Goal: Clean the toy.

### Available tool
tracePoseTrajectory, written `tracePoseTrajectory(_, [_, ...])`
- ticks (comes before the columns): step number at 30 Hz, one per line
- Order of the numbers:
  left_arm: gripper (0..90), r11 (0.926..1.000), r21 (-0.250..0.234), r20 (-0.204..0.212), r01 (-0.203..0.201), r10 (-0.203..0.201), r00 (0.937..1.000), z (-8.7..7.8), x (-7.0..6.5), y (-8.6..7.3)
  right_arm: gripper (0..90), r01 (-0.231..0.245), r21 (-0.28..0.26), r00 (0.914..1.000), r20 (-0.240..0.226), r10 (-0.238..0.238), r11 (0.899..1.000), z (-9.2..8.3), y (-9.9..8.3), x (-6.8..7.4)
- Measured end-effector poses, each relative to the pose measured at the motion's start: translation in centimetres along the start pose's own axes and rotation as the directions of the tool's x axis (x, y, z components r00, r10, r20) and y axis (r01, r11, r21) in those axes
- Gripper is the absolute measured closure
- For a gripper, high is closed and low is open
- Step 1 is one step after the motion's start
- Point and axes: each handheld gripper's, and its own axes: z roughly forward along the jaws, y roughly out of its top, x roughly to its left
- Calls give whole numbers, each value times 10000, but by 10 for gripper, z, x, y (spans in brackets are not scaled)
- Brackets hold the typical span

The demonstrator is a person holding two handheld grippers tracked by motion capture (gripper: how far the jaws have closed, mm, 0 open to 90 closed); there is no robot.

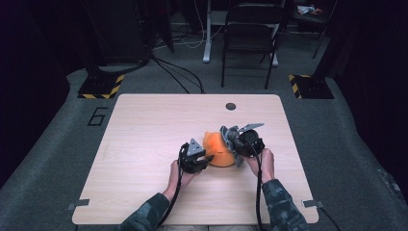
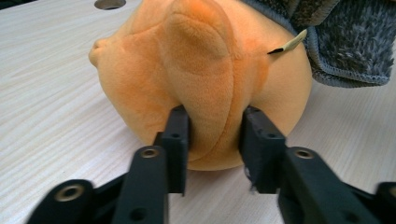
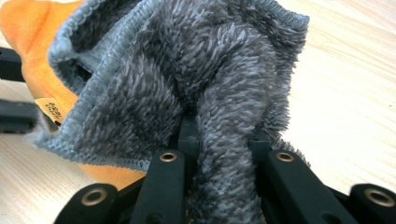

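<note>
Orange plush toy (image 2: 201,84), mid-frame on our worktop (image 1: 144,144): left tongs (image 2: 212,135) pinch its flap; right tongs (image 3: 219,135) pinch grey cloth (image 3: 187,70), seemingly draped over it.

Grey carpet (image 1: 57,159) (dark room), folding chair (image 1: 250,29)

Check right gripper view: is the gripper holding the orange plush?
No, the right gripper is clamped on a fold of grey cloth; the orange plush lies behind it.

Large black "6" on the grey floor (image 1: 97,116).
</note>
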Motion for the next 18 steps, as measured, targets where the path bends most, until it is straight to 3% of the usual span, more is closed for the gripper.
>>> tracePoseTrajectory(9, [768, 9984, -53, 75, 567, -567, 9984, -7, 4, 5, 755, 6, -600, 10000, -9, -6, 9982, -16, 8, 3])
tracePoseTrajectory(12, [769, 9975, -64, 119, 707, -706, 9974, -10, 6, 7, 754, 125, -851, 9997, -203, -142, 9963, -24, 12, 8])
tracePoseTrajectory(13, [769, 9956, -108, 244, 927, -924, 9954, -12, 7, 9, 754, 87, -992, 9995, -290, -116, 9950, -27, 14, 10])
tracePoseTrajectory(18, [769, 9932, -127, 443, 1155, -1149, 9924, -15, 4, 12, 753, 632, -1374, 9958, -567, -716, 9885, -37, 21, 27])
